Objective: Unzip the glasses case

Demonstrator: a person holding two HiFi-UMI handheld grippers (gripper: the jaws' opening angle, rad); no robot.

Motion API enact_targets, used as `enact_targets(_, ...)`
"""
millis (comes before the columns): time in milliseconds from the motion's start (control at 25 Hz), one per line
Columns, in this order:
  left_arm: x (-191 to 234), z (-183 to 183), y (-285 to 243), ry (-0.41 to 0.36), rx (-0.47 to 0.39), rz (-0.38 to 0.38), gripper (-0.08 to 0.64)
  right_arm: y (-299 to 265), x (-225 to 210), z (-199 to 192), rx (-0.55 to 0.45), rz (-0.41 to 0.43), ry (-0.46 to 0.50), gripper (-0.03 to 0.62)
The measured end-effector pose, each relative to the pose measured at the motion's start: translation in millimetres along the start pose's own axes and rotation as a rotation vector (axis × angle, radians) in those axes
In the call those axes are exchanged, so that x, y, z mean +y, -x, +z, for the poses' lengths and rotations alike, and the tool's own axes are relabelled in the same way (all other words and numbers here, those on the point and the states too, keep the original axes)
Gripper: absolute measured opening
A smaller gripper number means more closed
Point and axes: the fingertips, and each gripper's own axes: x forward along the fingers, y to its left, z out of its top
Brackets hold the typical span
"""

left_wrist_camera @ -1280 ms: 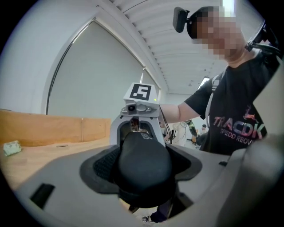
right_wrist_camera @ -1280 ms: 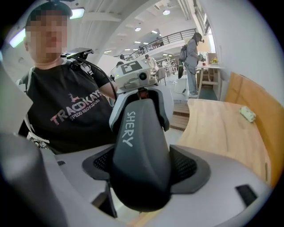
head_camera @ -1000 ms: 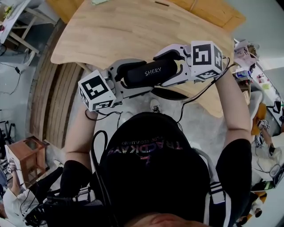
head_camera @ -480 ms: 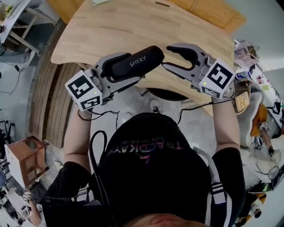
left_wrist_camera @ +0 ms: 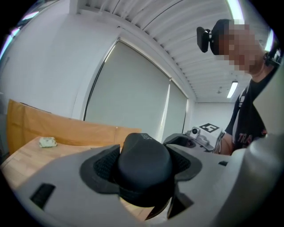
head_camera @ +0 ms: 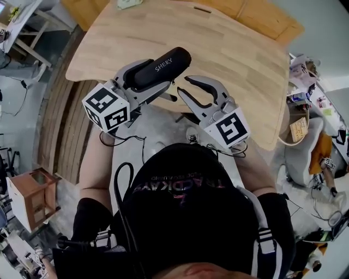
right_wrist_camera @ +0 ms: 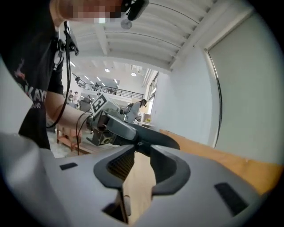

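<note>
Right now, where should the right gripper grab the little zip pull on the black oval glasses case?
Pinch what looks like the small zip pull itself, coming from the person's right, level with the seam. The left gripper clamps the black oval glasses case round its body, so that long edge faces the right gripper. Its jaws have just been closing, with nothing between them yet.

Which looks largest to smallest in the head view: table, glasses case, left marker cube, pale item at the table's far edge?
1. table
2-3. glasses case and left marker cube: too alike to rank; cube is nearer the camera
4. pale item
</note>
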Motion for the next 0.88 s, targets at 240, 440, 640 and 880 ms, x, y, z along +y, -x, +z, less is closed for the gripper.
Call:
enact_targets(240, 14.4, -6.6, -6.6, 0.066, 0.03, 0.095, 0.331, -15.0, 4.3, -10.2, 0.07, -0.073, 0.039, 0.121)
enact_targets(440, 17.5, -7.6, -7.2, 0.085, 0.04, 0.129, 0.331, -21.4, -3.1, -14.3, 0.073, -0.188, 0.074, 0.121)
enact_targets(640, 18.8, -9.7, -9.3, 0.113, 0.04, 0.14, 0.331, -28.5, -3.0, -16.2, 0.081, -0.223, 0.091, 0.121)
enact_targets(880, 18.8, -14.3, -12.0, 0.128, 0.05, 0.139, 0.33, -31.5, -9.6, -20.2, 0.097, -0.274, 0.106, 0.078)
